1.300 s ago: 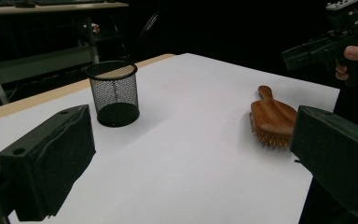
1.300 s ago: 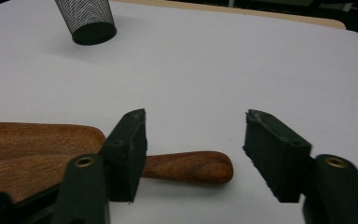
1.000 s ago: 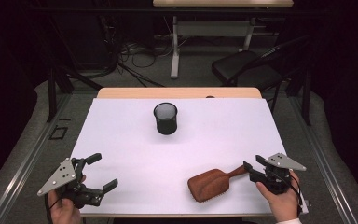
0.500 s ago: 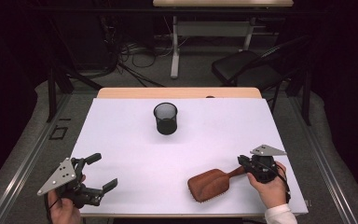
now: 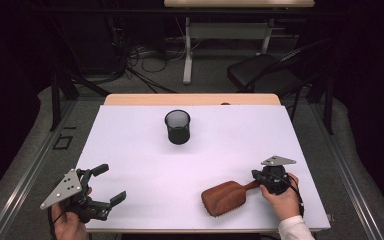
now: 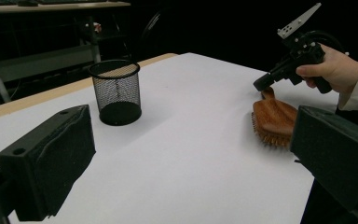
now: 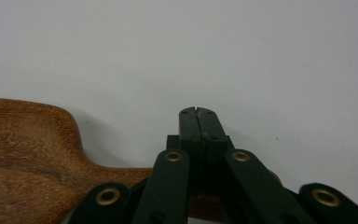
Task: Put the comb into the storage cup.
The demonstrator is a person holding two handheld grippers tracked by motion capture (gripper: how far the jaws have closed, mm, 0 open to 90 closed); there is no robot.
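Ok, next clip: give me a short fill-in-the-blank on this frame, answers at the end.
1. The wooden hairbrush lies with its bristles facing ____.
2. The left gripper has its jaws ____.
3. The right gripper meets the brush at its ____.
4. The mesh cup stands ____ on the table.
Missing words: down; open; handle; upright

Right gripper drops onto the brush handle

The right gripper (image 5: 258,176) comes in from the table's outer edge, where it sat a second ago with its jaws just off the tip of the handle, and now sits lower and closer over the wooden hairbrush (image 5: 226,197), its hand (image 5: 281,197) following. Its jaws press together with the handle under their linkage. The hairbrush slides a little toward the person and swings, its head now below and left of those jaws, tilted on its bristles.
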